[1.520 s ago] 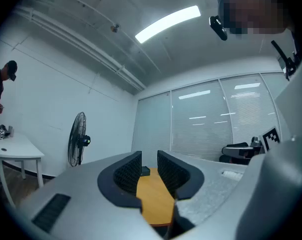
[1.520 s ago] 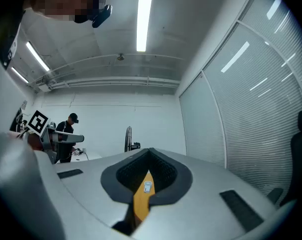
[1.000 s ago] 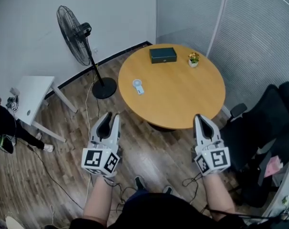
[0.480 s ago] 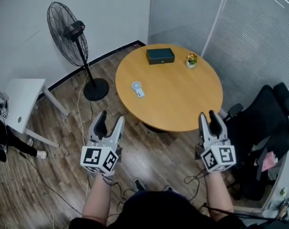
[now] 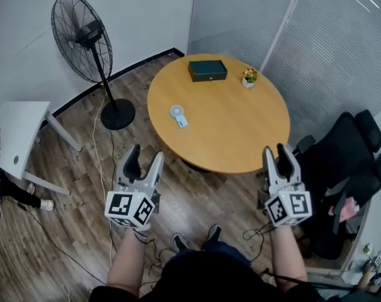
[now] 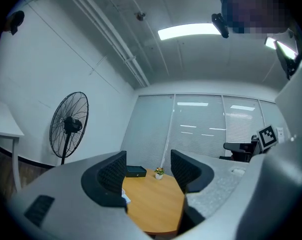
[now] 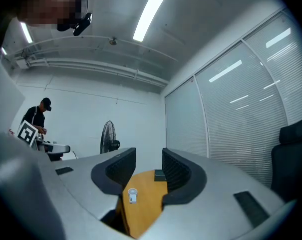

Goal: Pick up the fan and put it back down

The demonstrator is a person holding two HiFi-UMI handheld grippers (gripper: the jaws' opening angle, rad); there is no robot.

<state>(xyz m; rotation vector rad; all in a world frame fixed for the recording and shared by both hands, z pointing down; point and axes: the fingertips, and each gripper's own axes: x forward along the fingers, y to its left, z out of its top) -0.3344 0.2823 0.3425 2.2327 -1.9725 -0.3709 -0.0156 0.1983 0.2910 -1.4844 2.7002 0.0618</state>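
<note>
Jaws of the left gripper (image 5: 146,156) and right gripper (image 5: 276,151) stand wide apart, gripping nothing. Their ribbed black pads sit in smooth grey shells. Well ahead of both, the small white fan (image 5: 177,116), a round head on a short handle, lies flat on the round, glossy wooden worktop (image 5: 240,137). A wire-caged black pedestal fan (image 5: 82,38) stands on the plank floor. A second ago the right jaws were together and the left narrow; both have just been opening.
</note>
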